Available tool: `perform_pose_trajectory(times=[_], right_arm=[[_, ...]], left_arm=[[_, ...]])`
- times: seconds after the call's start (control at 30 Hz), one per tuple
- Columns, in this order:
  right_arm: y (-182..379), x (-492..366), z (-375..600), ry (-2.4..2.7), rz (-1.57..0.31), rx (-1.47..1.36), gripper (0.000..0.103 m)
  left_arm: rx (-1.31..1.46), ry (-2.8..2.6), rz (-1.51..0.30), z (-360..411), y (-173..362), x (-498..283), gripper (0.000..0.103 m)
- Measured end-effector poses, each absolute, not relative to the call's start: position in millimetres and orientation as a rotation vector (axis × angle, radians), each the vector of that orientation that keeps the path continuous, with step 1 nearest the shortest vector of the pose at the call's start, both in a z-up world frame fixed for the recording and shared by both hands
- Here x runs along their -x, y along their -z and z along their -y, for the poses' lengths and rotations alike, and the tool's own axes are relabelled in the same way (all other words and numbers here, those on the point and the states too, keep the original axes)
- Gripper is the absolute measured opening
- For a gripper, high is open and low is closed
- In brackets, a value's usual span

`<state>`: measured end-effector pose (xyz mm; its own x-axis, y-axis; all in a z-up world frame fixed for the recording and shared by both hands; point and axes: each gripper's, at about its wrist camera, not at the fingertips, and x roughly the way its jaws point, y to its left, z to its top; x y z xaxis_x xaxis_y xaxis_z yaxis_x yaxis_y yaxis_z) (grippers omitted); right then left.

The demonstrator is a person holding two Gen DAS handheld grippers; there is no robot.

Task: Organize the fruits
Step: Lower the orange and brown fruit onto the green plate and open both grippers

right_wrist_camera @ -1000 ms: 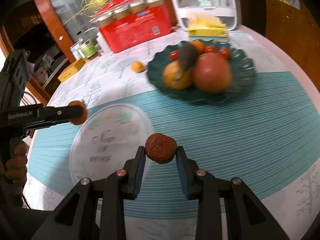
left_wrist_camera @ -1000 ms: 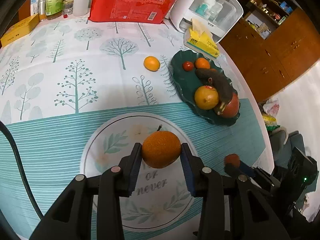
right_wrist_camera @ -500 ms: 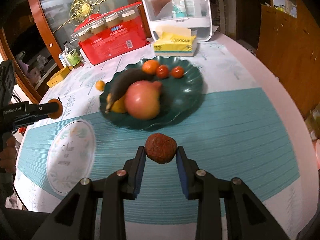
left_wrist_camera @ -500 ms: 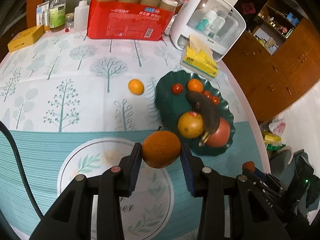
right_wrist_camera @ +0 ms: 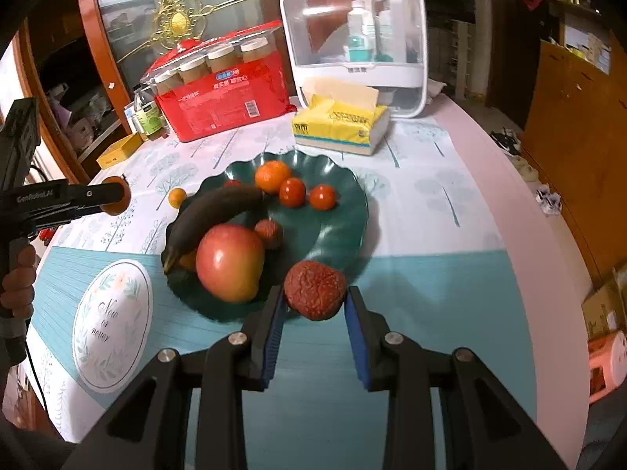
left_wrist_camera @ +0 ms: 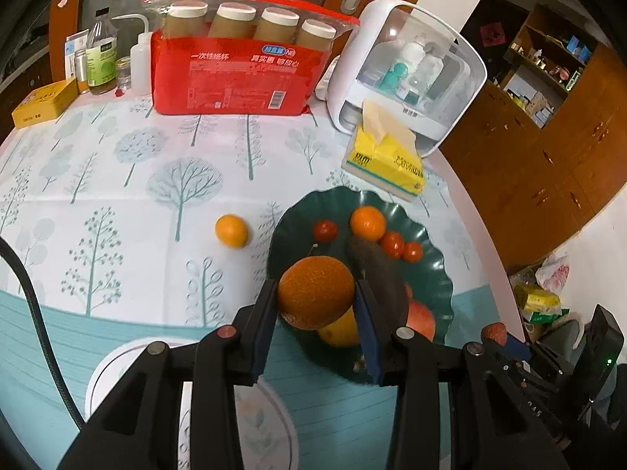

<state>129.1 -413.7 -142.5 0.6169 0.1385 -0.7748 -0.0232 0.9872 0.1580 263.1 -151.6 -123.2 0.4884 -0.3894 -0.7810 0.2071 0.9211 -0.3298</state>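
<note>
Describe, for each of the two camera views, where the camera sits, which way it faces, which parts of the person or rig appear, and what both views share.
Left wrist: sits behind the left gripper, looking down at the table; its black fingers clamp a round orange fruit.
Right wrist: sits behind the right gripper, facing the same way; it clamps a wrinkled dark-red fruit; a hand shows at left.
Shared: scalloped dark-green plate, yellow tissue pack, red cup package.

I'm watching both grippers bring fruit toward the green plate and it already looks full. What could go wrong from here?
The orange in the left gripper may land on the dark banana and roll off the green plate. The wrinkled red fruit in the right gripper could bump the apple. Both grippers might collide.
</note>
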Motion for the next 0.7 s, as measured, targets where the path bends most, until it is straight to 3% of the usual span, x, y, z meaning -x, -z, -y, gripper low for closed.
perform_pose_trajectory(times=[0.7], right_arm=[[189,-182,401,-0.211,-0.997,-0.216,0.032]], left_arm=[[0.24,0.356,-1.121,183,174,-304,0.038]])
